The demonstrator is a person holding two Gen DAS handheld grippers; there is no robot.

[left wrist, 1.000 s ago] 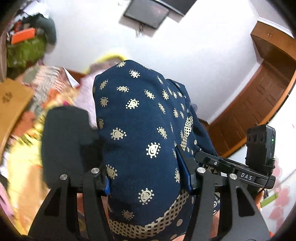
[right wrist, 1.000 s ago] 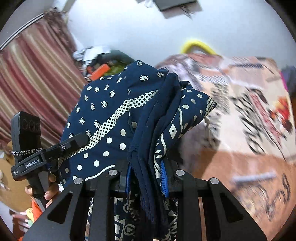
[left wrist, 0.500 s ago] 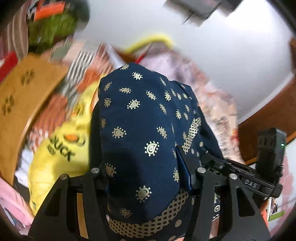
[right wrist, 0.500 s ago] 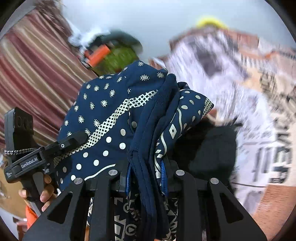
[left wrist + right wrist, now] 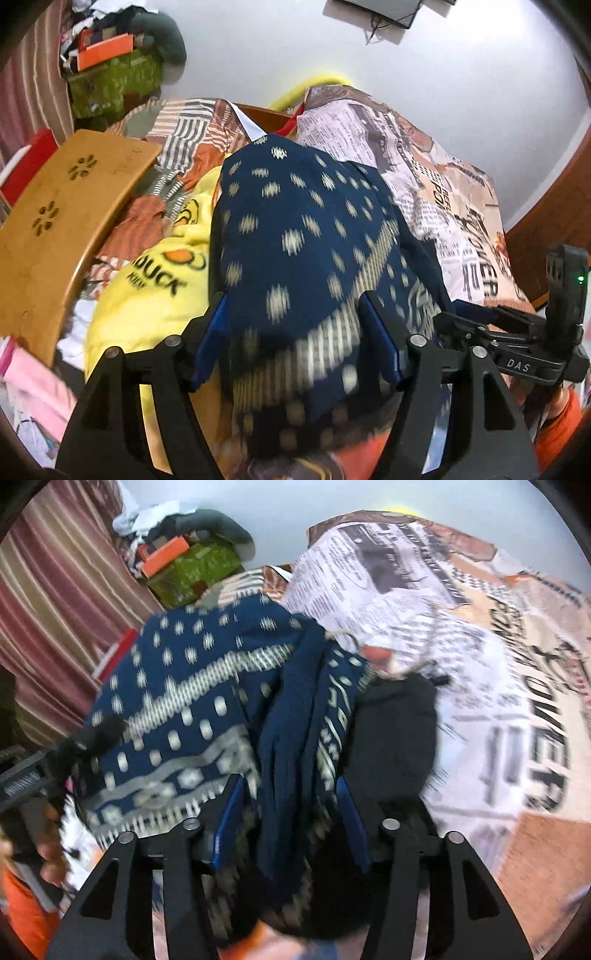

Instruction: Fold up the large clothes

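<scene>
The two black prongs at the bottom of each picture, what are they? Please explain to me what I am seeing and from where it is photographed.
They are the fingers of a claw that a person holds, one in each hand; there is no robot. A camera on each claw looks forward along its fingers, so one picture comes from the left claw and one from the right claw. Both are shut on the same navy cloth with pale dots, which bulges between the fingers. Behind it lies a bed with a newspaper-print cover, a yellow duck cloth and a wooden board.
</scene>
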